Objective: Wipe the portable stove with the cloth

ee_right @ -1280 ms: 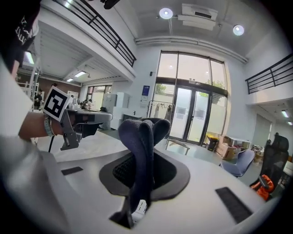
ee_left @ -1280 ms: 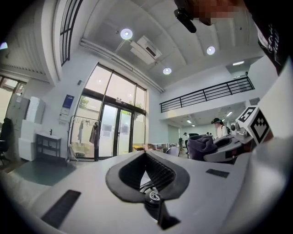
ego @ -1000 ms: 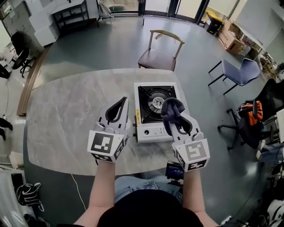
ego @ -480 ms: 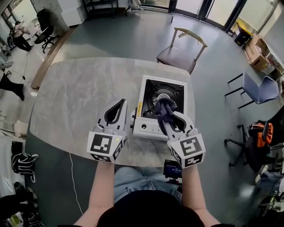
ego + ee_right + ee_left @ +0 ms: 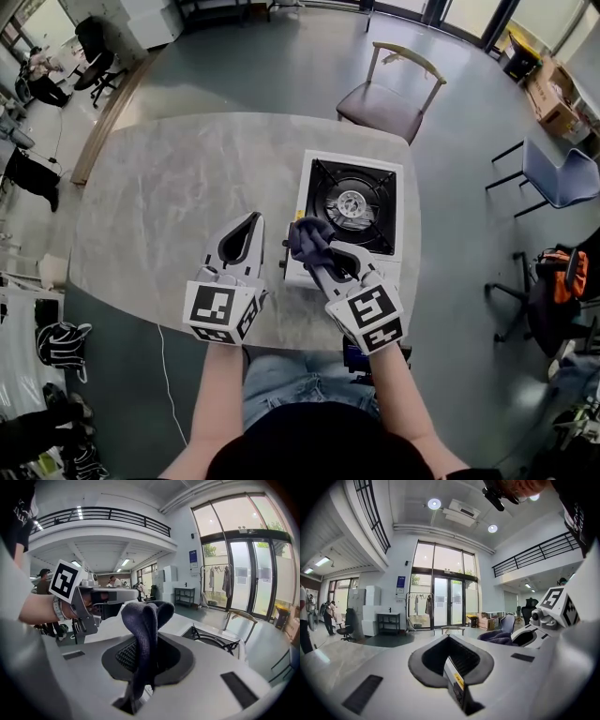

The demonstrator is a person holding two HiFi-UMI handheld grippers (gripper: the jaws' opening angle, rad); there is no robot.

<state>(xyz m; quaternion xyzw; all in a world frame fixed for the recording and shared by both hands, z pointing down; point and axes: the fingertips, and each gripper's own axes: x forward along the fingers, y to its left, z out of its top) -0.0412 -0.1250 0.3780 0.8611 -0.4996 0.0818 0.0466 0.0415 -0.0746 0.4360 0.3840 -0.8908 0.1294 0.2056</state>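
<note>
The stove (image 5: pixel 349 204) sits on the right side of the marble counter (image 5: pixel 159 206), burner up, with a chair (image 5: pixel 384 103) just behind the far edge. The right tongs (image 5: pixel 319 258) are clamped shut on the dark cloth (image 5: pixel 307 236), which bunches out past the tips in a loose fold over the stove's front-left corner (whether it actually touches the metal I cannot tell from here). In the right gripper view the cloth (image 5: pixel 145 620) rises between the closed jaws, with the stove (image 5: pixel 211 641) beyond on the right. The left tongs (image 5: pixel 249 219) hover over the counter just left of the stove, jaws together and gripping nothing; their own view shows only the stove's labelled side through the gap.
</note>
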